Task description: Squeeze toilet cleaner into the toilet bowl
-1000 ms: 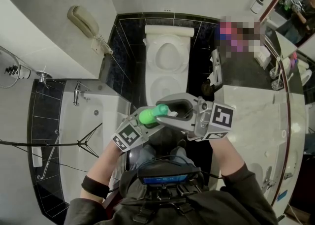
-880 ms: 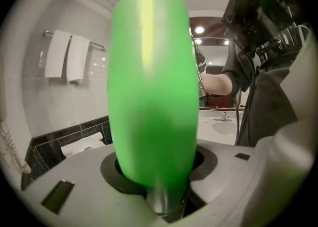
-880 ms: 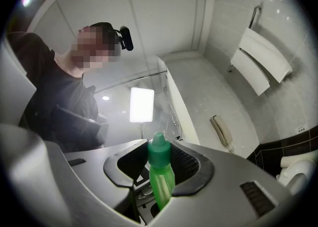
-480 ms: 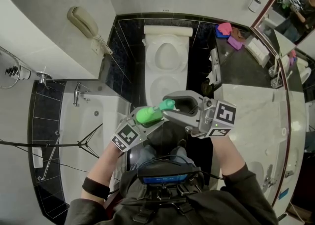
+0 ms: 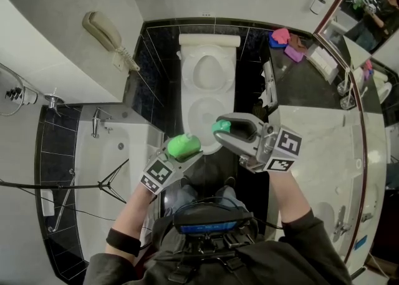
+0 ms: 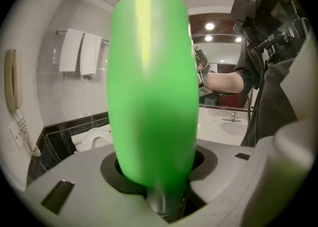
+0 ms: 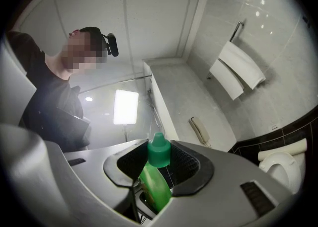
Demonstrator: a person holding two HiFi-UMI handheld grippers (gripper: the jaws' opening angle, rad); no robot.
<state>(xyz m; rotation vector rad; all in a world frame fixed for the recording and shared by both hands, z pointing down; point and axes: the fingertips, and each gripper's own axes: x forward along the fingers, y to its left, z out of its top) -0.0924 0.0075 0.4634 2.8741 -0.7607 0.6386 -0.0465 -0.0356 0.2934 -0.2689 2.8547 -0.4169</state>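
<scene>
In the head view my left gripper (image 5: 181, 151) is shut on a bright green toilet cleaner bottle (image 5: 183, 145), which fills the left gripper view (image 6: 151, 87) between the grey jaws. To its right, my right gripper (image 5: 223, 130) is shut on the darker green cap (image 5: 221, 126), which stands apart from the bottle. The right gripper view shows the cap (image 7: 159, 152) pinched between the black pads (image 7: 185, 164), with a lighter green piece (image 7: 155, 187) below it. The white toilet (image 5: 194, 93), with its lid up, stands just beyond both grippers over the black floor.
A bathtub (image 5: 121, 153) lies to the left, with a wall phone (image 5: 103, 31) above it. A marble counter (image 5: 324, 146) with a sink runs along the right under a mirror. A dark stand (image 5: 271, 87) stands beside the toilet.
The cap and the bottle, joined a second ago, have come apart. My right gripper has moved right with the cap. The left gripper and the bottle have barely moved.
</scene>
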